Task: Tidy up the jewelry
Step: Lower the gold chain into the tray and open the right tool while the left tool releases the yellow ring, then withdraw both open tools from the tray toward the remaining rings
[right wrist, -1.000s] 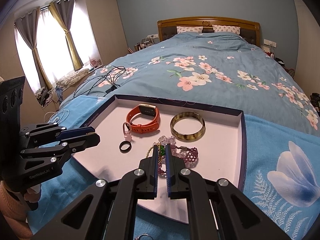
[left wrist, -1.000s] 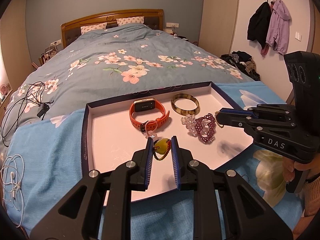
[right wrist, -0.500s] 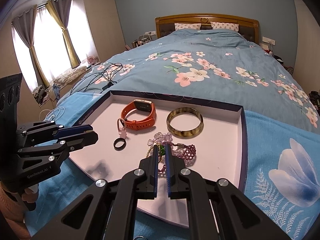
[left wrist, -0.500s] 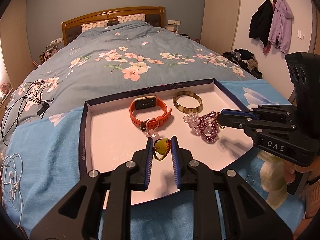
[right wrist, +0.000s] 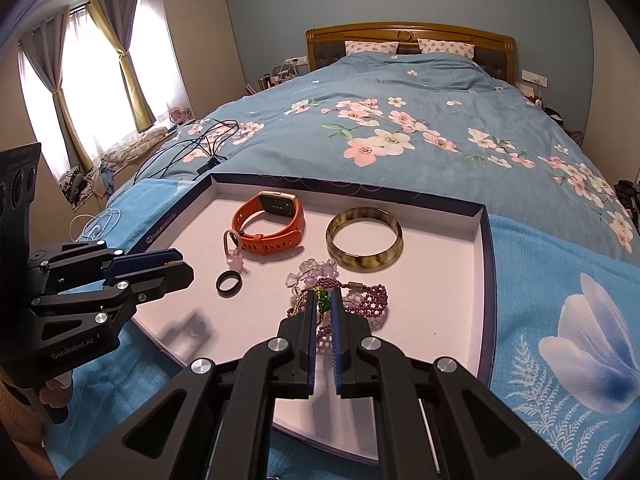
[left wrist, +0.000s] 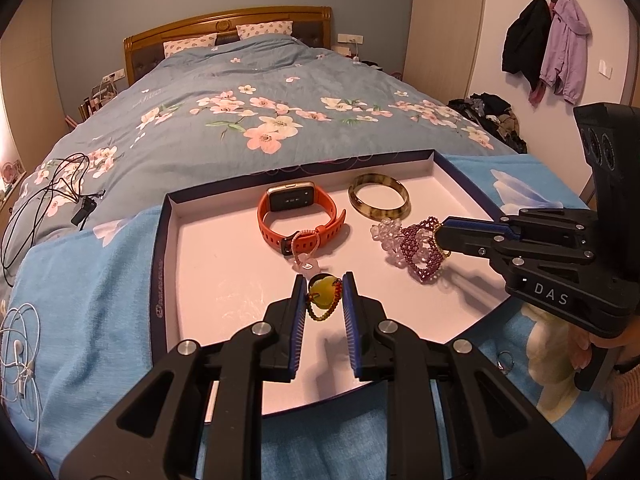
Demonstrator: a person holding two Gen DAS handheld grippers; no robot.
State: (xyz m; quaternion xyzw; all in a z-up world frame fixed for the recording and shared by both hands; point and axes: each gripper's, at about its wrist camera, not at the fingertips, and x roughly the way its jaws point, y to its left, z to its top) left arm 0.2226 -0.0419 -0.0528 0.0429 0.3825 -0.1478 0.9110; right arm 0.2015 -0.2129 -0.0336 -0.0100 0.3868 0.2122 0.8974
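Left gripper (left wrist: 324, 287) clamped on yellow-green bead charm (left wrist: 322, 290); right gripper (right wrist: 322, 298) pinching green pendant (right wrist: 323, 301), mostly hidden; purple bead bracelet (right wrist: 370, 300) partly occluded.

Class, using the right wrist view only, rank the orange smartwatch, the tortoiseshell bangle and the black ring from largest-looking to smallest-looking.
1-2. Orange smartwatch and tortoiseshell bangle: they look about alike in span, so I leave them unranked.
3. Black ring: clearly smallest, though it lies nearer the camera than both.
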